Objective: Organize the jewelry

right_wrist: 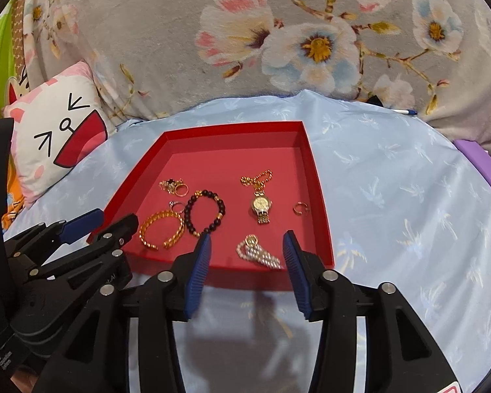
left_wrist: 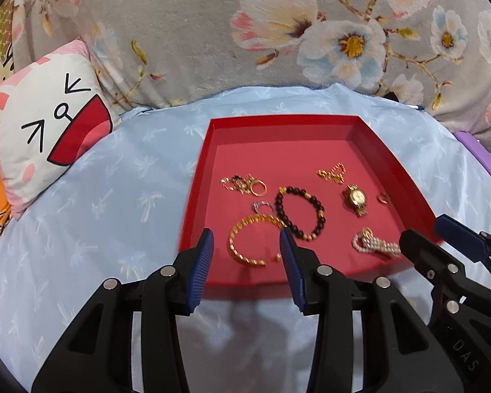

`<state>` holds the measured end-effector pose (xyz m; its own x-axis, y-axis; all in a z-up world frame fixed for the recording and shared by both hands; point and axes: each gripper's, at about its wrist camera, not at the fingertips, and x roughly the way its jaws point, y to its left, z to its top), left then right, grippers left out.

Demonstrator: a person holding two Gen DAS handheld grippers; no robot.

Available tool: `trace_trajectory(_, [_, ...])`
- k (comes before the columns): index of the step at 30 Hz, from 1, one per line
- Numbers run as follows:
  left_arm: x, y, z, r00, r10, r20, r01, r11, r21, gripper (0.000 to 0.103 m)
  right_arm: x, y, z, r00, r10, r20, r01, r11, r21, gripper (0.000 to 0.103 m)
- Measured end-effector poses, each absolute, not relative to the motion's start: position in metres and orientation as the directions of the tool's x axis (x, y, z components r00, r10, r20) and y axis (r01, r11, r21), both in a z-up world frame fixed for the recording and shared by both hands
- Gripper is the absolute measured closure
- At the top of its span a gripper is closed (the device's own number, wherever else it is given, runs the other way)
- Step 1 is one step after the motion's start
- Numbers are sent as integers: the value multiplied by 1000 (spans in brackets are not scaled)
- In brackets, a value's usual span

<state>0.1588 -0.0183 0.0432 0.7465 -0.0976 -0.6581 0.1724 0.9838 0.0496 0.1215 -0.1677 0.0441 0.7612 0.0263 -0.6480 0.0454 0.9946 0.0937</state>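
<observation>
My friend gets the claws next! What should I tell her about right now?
Left claw: open, empty, near the gold chain bangle.
Right claw: open, empty, near the white pearl bracelet.
All jewelry lies loose in the red cardboard tray on the blue sheet: black bead bracelet, gold watch, small gold ring, a cluster of gold rings, gold chain.
Nothing is gripped yet; the sorting seems still ahead.

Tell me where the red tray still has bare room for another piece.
The tray's far half is bare, from the back wall down to the watch and rings. The near-left, around the gold bangle and black bead bracelet, is crowded.
</observation>
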Motion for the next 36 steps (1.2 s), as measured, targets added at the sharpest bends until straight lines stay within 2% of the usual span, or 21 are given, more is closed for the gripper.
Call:
trace_trajectory(11, [120,-18,29,755,-83,-651,155,987,54,58,86,-162,30,759,-18,-650,69,996,53,53])
trace_trajectory(17, [109,-16,25,772,-66,-632,136,989,62,44,77,-159,26,763,-43,-645,84,996,32,50])
trace_trajectory(20, [107,-13,23,781,-55,-622,115,992,57,36,75,-161,23,764,-52,-643,98,995,36,43])
trace_trajectory(22, [106,-10,23,788,-46,-614,99,994,53,27,75,-163,21,764,-59,-642,108,993,38,42])
trace_trajectory(28, [107,-4,19,795,-1,-607,41,998,52,10,75,-166,15,765,-81,-639,132,991,31,34])
trace_trajectory(36, [113,2,14,774,2,-633,23,999,31,8,73,-166,13,768,-90,-634,136,990,24,22])
